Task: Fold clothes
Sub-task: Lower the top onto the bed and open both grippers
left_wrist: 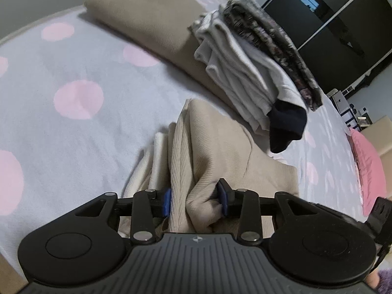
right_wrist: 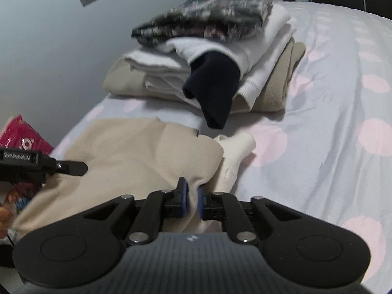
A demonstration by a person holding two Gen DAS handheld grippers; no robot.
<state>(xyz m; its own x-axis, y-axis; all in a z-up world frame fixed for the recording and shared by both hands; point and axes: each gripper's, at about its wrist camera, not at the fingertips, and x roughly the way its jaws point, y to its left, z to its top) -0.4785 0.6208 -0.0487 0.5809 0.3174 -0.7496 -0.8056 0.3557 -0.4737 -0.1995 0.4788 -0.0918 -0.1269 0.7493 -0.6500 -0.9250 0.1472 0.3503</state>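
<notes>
**Right wrist and left wrist views: both hand-held grippers on the beige knit**

Right wrist view shows the right hand-held gripper (right_wrist: 192, 202) with its blue pads drawn nearly together, a thin fold of the beige ribbed garment (right_wrist: 137, 152) pinched between them. From that pinch the garment spreads away to the left across the bed (right_wrist: 330, 127), and a paler cream layer (right_wrist: 235, 152) shows at its right edge. The left hand-held gripper (right_wrist: 73, 167) enters this view from the left, its dark tip over the beige cloth.

Seen from the left wrist, the left hand-held gripper (left_wrist: 196, 197) stands about half open, with a thick bunched ridge of the same beige ribbed garment (left_wrist: 208, 147) filling the gap; both blue pads touch the cloth on either side. Whether they press firmly cannot be told for sure.

Farther out on the bed lies a pile of folded clothes (right_wrist: 257, 56): a tan piece at the bottom, white pieces above it, a dark patterned piece (right_wrist: 208, 19) on top, and a navy piece (right_wrist: 213, 85) hanging down the front of the pile toward the beige garment without touching it. The bed's cover is pale grey with pink dots. A pink packet (right_wrist: 19, 137) sits at the left edge of the right wrist view, beside the bed.
</notes>
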